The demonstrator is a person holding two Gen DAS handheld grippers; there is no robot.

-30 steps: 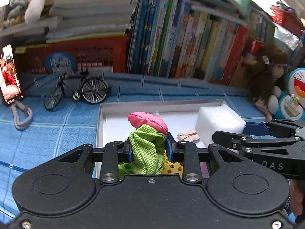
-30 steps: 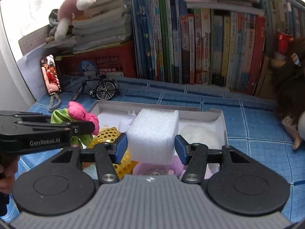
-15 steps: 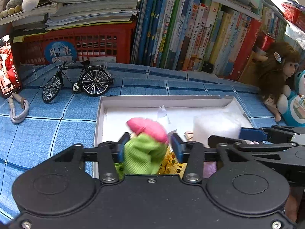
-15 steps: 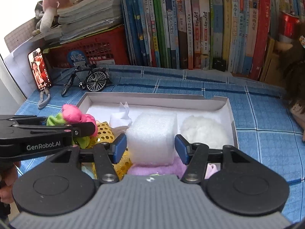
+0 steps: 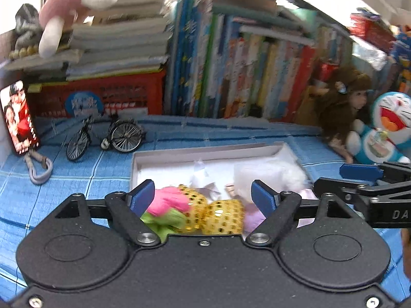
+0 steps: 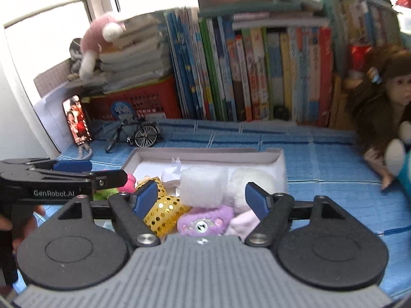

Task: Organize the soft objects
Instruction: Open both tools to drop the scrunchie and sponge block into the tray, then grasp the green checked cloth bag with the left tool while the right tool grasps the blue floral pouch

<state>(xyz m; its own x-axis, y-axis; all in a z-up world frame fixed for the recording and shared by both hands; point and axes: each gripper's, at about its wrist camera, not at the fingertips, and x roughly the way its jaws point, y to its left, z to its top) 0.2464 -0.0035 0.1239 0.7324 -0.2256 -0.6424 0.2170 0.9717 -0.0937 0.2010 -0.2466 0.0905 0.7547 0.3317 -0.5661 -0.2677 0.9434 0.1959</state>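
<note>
1. Jaws on both tools are opening as I watch. The left gripper (image 5: 204, 196) has its blue pads spread, and the pink-and-green knitted cloth toy (image 5: 167, 209) lies loose below them, touching neither pad.
2. My right gripper (image 6: 201, 196) is spread the same way. The white foam block (image 6: 203, 186) sits between its pads but apart from both, resting on the pile.
3. Both things lie in the shallow white cardboard box (image 6: 205, 151) on the blue checked cloth (image 6: 321, 179). The toy is at the near left. The block is in the middle, on top of a purple fuzzy pouch (image 6: 205, 220) and beside a fluffy white ball (image 6: 251, 182) to its right.
4. A gold sequinned fabric piece (image 5: 215, 213) lies between the toy and the block.
5. I judge the step in hand to be the release and pull-back. To do it well, I should let the pads spread fully before lifting, so no knit loop snags on a pad.
6. I should draw each tool straight back and up along its own line, keeping the two apart, since the right tool's fingers cross near the left one's view.
7. The foam block sits on a soft, uneven heap and may tip, so I would avoid brushing it on the way out.
8. Blur in both views makes fine contact hard to judge.
</note>
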